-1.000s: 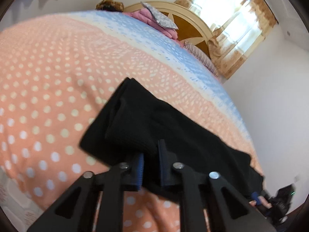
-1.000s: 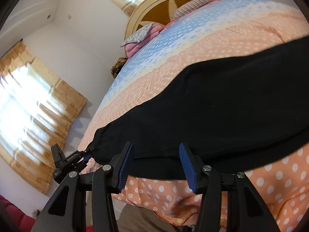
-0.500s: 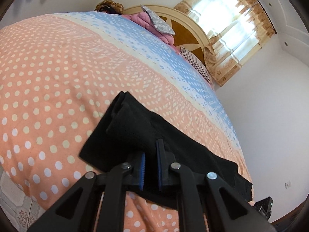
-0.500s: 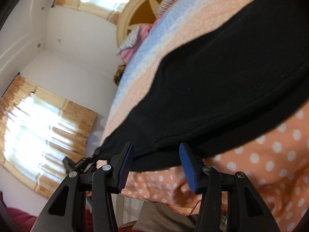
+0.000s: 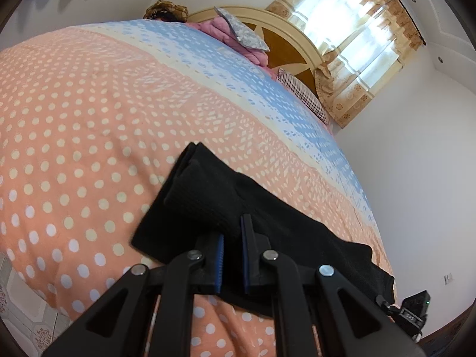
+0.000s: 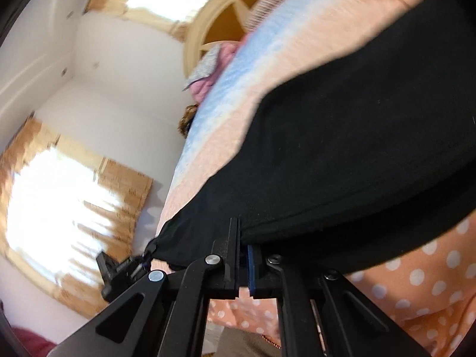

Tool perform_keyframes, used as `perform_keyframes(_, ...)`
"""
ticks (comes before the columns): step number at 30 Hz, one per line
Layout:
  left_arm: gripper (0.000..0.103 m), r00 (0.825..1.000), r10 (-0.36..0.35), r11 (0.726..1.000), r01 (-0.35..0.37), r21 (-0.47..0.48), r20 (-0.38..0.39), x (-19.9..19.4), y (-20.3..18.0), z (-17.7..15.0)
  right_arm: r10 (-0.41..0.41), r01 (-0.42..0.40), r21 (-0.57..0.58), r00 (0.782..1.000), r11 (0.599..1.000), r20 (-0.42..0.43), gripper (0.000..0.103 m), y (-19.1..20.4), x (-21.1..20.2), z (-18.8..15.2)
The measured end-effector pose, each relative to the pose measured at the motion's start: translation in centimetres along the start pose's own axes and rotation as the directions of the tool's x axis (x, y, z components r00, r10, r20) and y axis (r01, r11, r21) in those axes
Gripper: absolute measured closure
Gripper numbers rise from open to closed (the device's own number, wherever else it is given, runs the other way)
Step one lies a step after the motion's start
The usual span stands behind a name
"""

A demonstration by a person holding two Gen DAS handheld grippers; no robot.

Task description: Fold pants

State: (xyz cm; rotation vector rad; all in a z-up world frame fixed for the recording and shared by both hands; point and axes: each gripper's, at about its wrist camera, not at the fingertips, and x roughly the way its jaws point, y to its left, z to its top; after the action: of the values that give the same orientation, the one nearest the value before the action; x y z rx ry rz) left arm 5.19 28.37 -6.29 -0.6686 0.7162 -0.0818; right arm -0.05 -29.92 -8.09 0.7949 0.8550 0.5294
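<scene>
Gripping the near edge of the pants point(image 5: 267, 217), your left claw point(image 5: 232, 238) had its blue-padded fingers point(image 5: 219, 255) pinched nearly together with black cloth bunched between them. Your right claw point(image 6: 242, 238) was likewise closed on the pants point(image 6: 357, 148), its fingers point(image 6: 253, 264) clamping the near hem with only a thin slit between them.

From the left claw outward, the pants lay across the near part of the bed point(image 5: 74, 119) as a long black strip, running from a folded, doubled-up end at the left toward the far right, where your other claw showed at the bed's edge point(image 5: 413, 309). That folded end sat raised a little over the layer beneath it. In the right view the cloth spread wide and flat over the orange dotted cover point(image 6: 431, 267), and the picture was blurred.

Beyond the pants the cover turned to a blue band point(image 5: 238, 68). At the far end stood a cream headboard point(image 5: 291, 38) with pink bedding point(image 5: 226, 32) and a grey pillow point(image 5: 244, 29) heaped against it. A curtained window point(image 5: 357, 29) glowed at the far right.
</scene>
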Motion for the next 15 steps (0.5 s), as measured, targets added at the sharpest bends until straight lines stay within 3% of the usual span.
perform_keyframes(5, 0.092, 0.999, 0.032, 0.999, -0.032, 0.011, 0.002, -0.8, 0.7, 0.0, -0.047, 0.045, -0.028, 0.997, 0.999, -0.064, 0.100, 0.9, -0.6, -1.1)
perform_keyframes(10, 0.092, 0.992, 0.117, 0.993, -0.117, 0.019, -0.042, 0.7, 1.9, -1.2, -0.115, 0.119, 0.019, 0.984, 0.993, -0.133, 0.099, -1.7, 1.4, -2.2)
perform_keyframes(13, 0.085, 0.986, 0.154, 0.988, -0.154, 0.007, -0.058, 1.1, 2.6, -1.5, -0.106, 0.111, 0.030, 0.984, 0.993, -0.146, 0.099, -1.9, 1.8, -2.0)
perform_keyframes(15, 0.080, 0.985, 0.163, 0.987, -0.163, 0.011, -0.053, 0.5, 2.6, -1.2, -0.139, 0.141, 0.002, 0.974, 0.990, -0.181, 0.091, -1.2, 1.8, -1.7)
